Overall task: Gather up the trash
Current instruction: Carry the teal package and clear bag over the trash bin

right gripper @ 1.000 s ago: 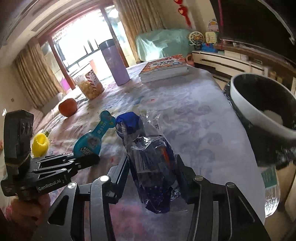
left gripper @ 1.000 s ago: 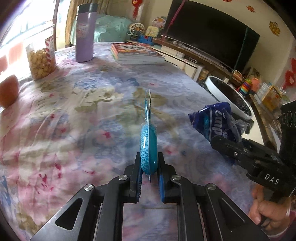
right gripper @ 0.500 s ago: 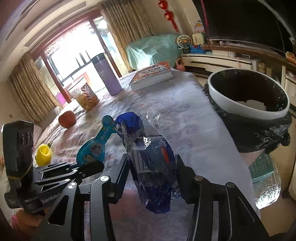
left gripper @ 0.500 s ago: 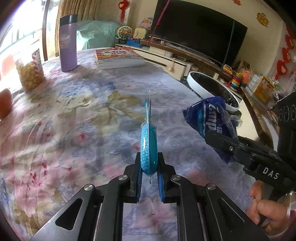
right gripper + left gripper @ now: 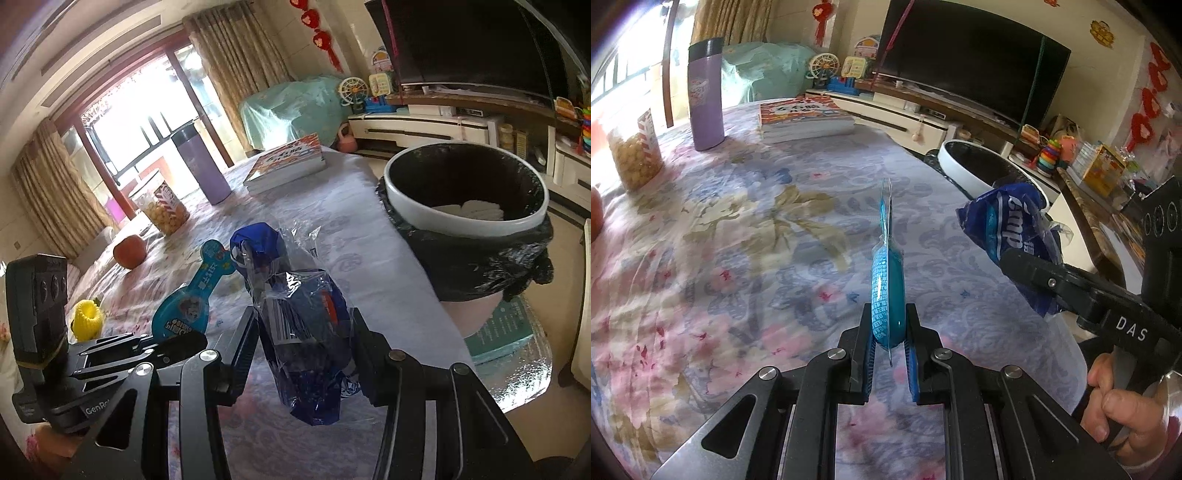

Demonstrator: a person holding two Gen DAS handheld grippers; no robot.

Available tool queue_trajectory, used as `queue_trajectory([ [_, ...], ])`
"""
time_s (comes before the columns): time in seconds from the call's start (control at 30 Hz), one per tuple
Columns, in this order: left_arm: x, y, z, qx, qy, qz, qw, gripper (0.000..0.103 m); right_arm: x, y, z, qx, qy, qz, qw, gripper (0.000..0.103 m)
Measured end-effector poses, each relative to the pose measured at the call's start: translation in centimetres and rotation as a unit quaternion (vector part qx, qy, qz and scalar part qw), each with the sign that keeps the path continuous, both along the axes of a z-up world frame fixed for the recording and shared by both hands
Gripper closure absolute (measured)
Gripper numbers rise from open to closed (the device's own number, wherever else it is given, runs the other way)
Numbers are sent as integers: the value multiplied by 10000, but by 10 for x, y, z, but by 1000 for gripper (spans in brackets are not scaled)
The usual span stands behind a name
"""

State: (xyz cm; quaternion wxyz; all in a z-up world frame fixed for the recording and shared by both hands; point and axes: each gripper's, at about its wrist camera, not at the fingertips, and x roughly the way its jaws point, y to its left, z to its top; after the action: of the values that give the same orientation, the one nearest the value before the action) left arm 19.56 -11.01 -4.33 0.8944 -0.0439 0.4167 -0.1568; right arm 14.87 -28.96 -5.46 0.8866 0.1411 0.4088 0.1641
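Currently the left gripper (image 5: 888, 345) pinches a flat teal package (image 5: 886, 295) edge-on; the right gripper (image 5: 304, 341) clamps a crumpled blue wrapper (image 5: 303, 325). Both are held above the table (image 5: 738, 240), near the bin (image 5: 465, 218). Risk: the thin package could slip from its narrow hold before reaching the bin.

I see a soft floral cloth covering the worktop (image 5: 746, 236), matt and faintly creased. My left tool (image 5: 888, 334) is matt black plastic with bright metal screws, pinching a glossy teal plastic blister pack (image 5: 886, 291). At two o'clock, the crinkled blue plastic wrapper (image 5: 1012, 229) shines; a wrinkled glossy black plastic liner wraps the smooth white bin (image 5: 465, 221).
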Motion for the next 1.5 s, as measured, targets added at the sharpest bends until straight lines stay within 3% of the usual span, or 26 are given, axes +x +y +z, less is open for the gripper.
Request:
queue_trajectory([
  [1.5,51,-77,13,148,-197,-798,9965,91,13,-90,13,-42,-20,-823,9966,55],
])
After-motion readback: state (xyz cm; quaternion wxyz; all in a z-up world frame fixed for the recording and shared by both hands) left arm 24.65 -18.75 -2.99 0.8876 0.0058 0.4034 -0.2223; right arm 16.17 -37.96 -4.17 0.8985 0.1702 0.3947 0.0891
